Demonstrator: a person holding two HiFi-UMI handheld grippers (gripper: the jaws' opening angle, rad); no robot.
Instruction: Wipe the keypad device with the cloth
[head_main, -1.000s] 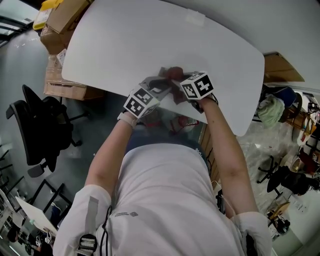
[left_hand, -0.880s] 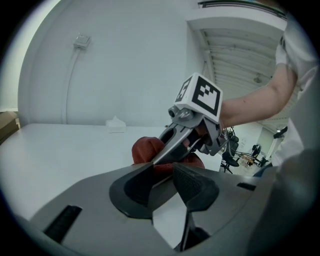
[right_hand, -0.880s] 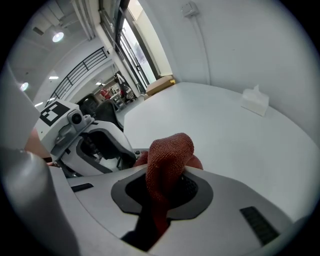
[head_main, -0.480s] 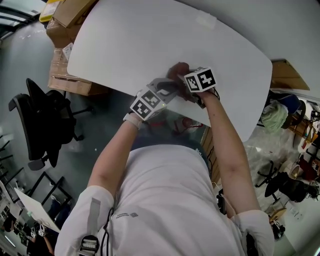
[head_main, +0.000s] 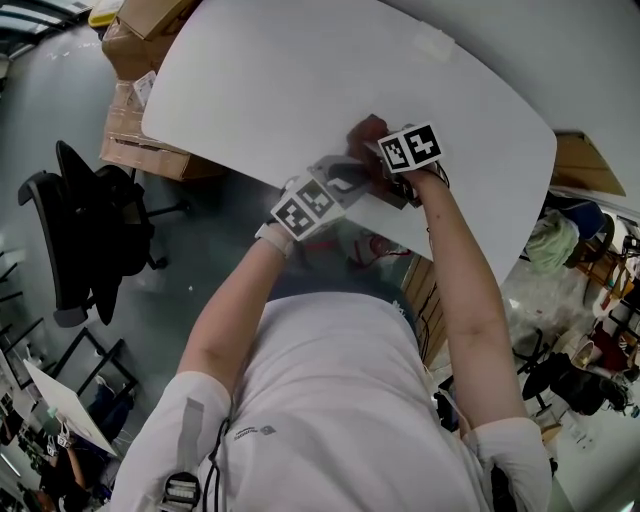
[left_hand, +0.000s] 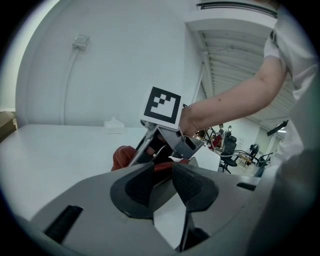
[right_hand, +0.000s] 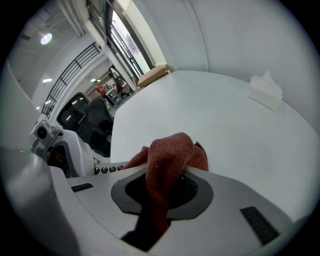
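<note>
My right gripper's (right_hand: 167, 192) jaws pinch the limp cloth (right_hand: 167, 155), bunched toward 12 o'clock. The left gripper's (left_hand: 162, 176) jaws, just closing, clamp the rigid keypad device (right_hand: 107, 169) by its edge

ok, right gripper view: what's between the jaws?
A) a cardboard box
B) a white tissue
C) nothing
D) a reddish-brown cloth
D: the right gripper is clamped on the reddish-brown cloth, which bunches up out of its jaws above the white table.
</note>
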